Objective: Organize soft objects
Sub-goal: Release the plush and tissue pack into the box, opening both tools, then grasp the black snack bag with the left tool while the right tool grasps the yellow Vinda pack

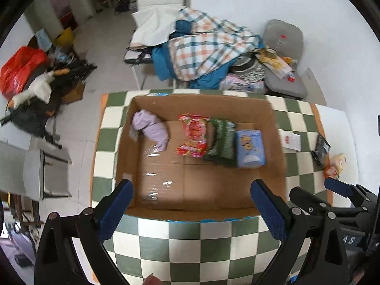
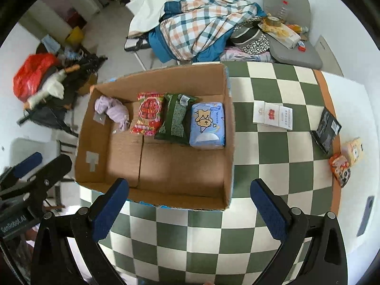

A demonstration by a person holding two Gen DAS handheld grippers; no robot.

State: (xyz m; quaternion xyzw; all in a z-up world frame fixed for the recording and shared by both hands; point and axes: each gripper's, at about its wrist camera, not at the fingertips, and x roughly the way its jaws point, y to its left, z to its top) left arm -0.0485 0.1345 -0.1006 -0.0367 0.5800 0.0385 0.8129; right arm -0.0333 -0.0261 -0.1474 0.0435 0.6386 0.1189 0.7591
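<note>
An open cardboard box [image 1: 276, 128] [image 2: 229, 128] sits on the green-and-white checked tablecloth [image 2: 273, 147]. Along its far side lie a lilac cloth [image 1: 152, 129] [image 2: 112, 111], a red snack packet [image 1: 194, 134] [image 2: 148, 114], a dark green packet [image 1: 222, 142] [image 2: 175, 118] and a blue tissue pack [image 1: 250, 148] [image 2: 207, 124]. My left gripper [image 1: 191, 209] is open and empty above the box's near edge. My right gripper [image 2: 188, 209] is open and empty over the box's near right corner. Each gripper also shows in the other's view, the right [image 1: 332, 197] and the left [image 2: 40, 168].
On the cloth right of the box lie a white packet [image 2: 273, 115] [image 1: 291, 140], a black packet [image 2: 327, 128] [image 1: 320, 149] and small orange and yellow packets [image 2: 346, 160] [image 1: 336, 165]. A phone [image 2: 365, 216] lies near the right edge. Behind the table stand chairs piled with plaid bedding [image 2: 201, 23].
</note>
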